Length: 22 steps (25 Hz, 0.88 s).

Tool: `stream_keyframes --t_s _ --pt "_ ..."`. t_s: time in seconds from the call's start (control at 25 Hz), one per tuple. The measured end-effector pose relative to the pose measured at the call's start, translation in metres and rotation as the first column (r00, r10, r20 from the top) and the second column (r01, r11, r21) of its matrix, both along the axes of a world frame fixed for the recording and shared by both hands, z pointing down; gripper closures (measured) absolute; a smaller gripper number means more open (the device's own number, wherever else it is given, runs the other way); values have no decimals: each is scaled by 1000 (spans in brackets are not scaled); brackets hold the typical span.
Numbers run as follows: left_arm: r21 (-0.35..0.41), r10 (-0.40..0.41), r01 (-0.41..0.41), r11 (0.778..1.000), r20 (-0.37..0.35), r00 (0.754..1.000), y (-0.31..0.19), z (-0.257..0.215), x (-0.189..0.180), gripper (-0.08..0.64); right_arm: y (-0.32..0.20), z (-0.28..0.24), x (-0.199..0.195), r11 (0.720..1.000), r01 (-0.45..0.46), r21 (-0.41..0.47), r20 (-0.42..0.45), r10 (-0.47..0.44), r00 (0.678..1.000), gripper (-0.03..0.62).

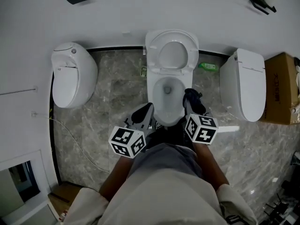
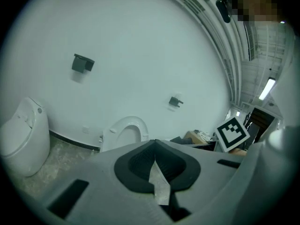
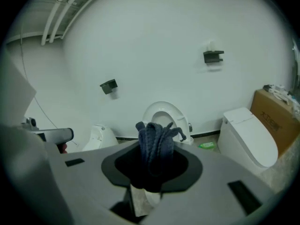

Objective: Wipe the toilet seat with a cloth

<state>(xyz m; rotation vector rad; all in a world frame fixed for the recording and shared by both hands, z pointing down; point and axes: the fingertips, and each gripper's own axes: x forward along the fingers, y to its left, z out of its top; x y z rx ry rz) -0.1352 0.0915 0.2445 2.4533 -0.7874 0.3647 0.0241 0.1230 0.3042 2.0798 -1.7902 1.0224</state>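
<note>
**A:** Where is the cloth?

**B:** The dark blue cloth [image 3: 157, 139] is bunched and pinched in the jaws of the right gripper [image 1: 193, 108], at four o'clock of the toilet bowl [image 1: 168, 89]. The left gripper [image 2: 155, 149], at seven o'clock, has its jaws pressed together on nothing.

**A:** Which step?

**B:** Probably the approach. The toilet seat [image 1: 171, 40] stands raised at twelve o'clock, apart from the cloth. Next, the cloth must reach its ring.

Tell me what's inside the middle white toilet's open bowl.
White porcelain and a dark drain hole; the dark blue cloth in the right gripper covers part of the bowl rim.
</note>
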Motion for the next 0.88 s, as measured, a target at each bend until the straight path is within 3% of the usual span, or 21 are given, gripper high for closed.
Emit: stream_keyframes --t_s 0.44,0.72,0.88 --pt "-24 45 -45 999 -18 999 -9 11 27 551 -68 56 51 1000 -28 12 -4 28 1000 499" --pt "-17 45 -45 999 -12 999 -30 15 54 551 -116 100 87 995 -102 -22 98 104 990 499" --pt "-25 9 -8 1000 36 999 -46 22 65 551 -142 118 115 982 -186 -26 173 188 967 499"
